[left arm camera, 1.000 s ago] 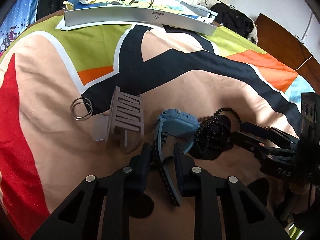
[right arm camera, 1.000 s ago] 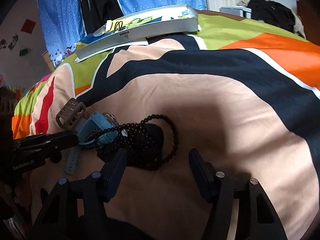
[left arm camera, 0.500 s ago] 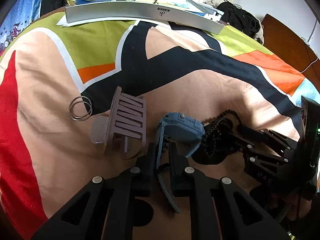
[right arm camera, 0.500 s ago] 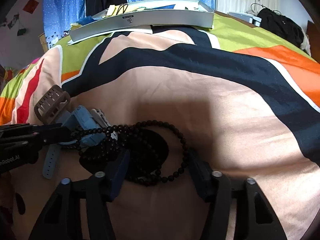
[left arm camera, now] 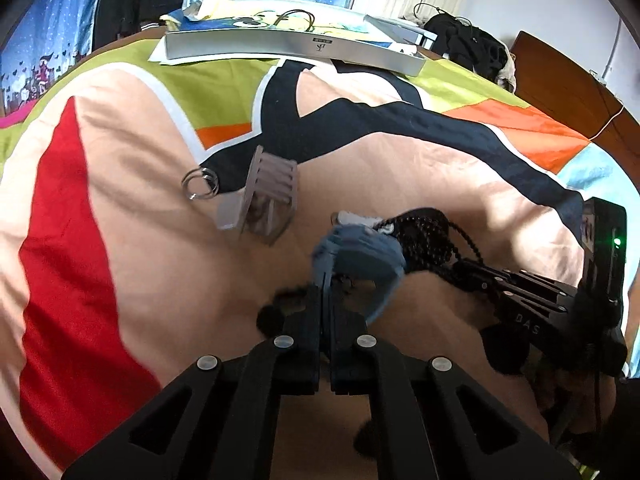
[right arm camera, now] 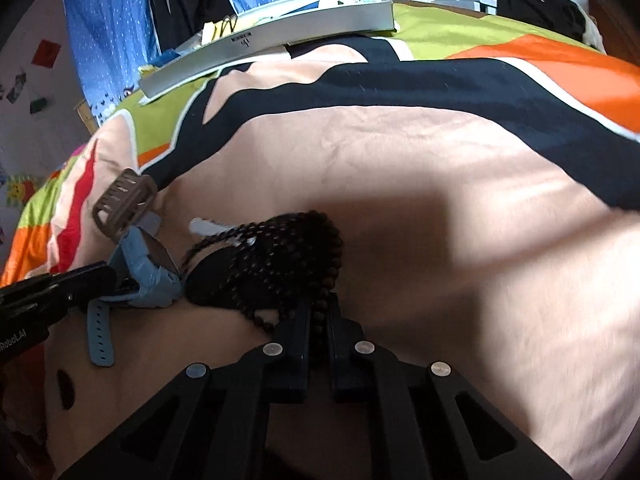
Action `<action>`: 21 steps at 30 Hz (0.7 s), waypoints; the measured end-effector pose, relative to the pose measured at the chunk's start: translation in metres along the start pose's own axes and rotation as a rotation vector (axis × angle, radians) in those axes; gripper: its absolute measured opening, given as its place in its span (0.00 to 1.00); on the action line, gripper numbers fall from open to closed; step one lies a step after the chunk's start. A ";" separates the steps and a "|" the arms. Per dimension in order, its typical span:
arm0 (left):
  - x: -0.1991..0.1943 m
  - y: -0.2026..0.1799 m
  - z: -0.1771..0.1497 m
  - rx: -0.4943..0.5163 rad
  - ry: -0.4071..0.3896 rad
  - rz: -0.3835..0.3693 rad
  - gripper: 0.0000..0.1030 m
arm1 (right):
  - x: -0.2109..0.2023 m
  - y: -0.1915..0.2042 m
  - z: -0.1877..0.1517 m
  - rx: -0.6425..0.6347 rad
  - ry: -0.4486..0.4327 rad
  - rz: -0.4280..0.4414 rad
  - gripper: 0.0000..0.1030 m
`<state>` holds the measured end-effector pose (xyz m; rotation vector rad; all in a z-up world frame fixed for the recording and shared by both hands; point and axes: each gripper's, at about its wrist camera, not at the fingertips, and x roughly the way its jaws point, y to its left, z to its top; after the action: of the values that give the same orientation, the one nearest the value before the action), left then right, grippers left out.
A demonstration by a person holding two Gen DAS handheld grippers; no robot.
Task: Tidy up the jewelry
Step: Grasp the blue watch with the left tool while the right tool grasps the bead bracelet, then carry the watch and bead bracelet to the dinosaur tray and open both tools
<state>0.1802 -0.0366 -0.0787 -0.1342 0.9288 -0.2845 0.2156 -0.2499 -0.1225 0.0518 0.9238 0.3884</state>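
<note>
On the bed's patterned quilt (left arm camera: 120,200), my left gripper (left arm camera: 326,300) has its fingers pinched on the strap of the blue watch (left arm camera: 360,252); my right gripper (right arm camera: 318,320) has its fingers clamped on the black bead necklace (right arm camera: 296,252) just beside it. Brown hair claw (left arm camera: 268,200) and metal rings (left arm camera: 200,184) lie nearby.

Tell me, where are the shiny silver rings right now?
In the left wrist view the silver rings lie on the bedspread, left of centre, just left of the brown hair claw clip and well away from both grippers.
</note>
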 end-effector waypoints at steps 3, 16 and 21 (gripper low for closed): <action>-0.009 0.001 -0.007 -0.009 -0.002 -0.005 0.01 | -0.013 0.006 -0.008 0.010 -0.031 0.013 0.06; -0.046 0.002 -0.038 -0.058 -0.009 -0.021 0.01 | -0.053 0.035 -0.043 0.000 -0.055 0.052 0.06; -0.056 0.001 -0.045 -0.061 -0.021 -0.014 0.01 | -0.064 0.038 -0.052 0.001 -0.060 0.038 0.06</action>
<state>0.1122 -0.0188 -0.0626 -0.1997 0.9158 -0.2678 0.1280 -0.2430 -0.0970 0.0813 0.8649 0.4197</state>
